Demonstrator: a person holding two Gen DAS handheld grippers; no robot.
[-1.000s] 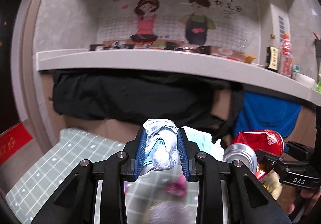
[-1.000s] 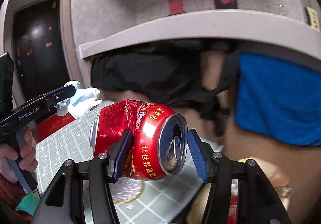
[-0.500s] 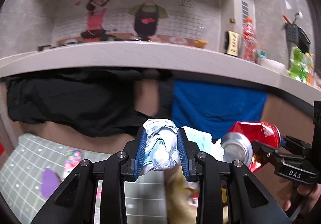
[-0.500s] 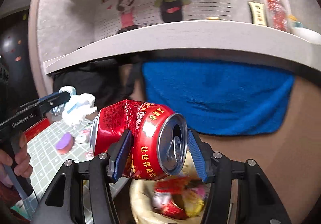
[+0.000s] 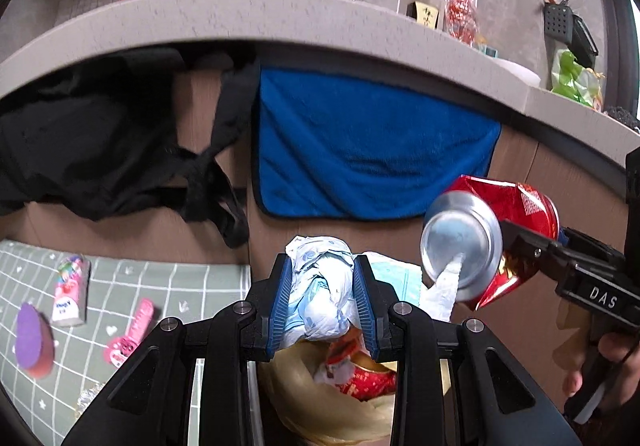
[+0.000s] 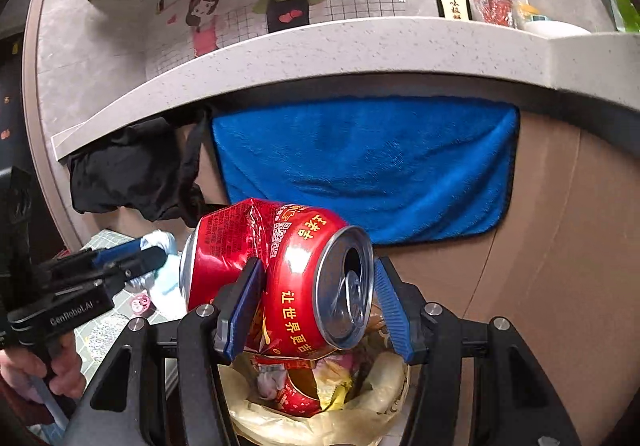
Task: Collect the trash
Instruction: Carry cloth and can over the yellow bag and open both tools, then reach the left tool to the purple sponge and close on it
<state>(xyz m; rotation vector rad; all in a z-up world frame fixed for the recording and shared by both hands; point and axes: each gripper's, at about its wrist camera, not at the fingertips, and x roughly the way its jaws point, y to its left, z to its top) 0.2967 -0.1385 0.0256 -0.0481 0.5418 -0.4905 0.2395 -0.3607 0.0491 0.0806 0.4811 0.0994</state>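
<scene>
Since a sec ago both grippers have swung off the green mat and now hang over the bin bag [image 6: 320, 418], w/ blue towel [image 5: 360, 150] behind instead of black cloth. Left gripper [image 5: 322, 302] is clamped on crumpled tissue [image 5: 320, 286]; right gripper [image 6: 316, 310] is clamped on crushed red can [image 6: 280, 274]. Both loads sit right above the bag's open mouth, which already holds wrappers. Neither is dropped yet. Left to do, prob.: release both, then fetch pink wrappers [image 5: 128, 334] & purple bit [image 5: 34, 342] on the mat [image 5: 192, 286].
</scene>
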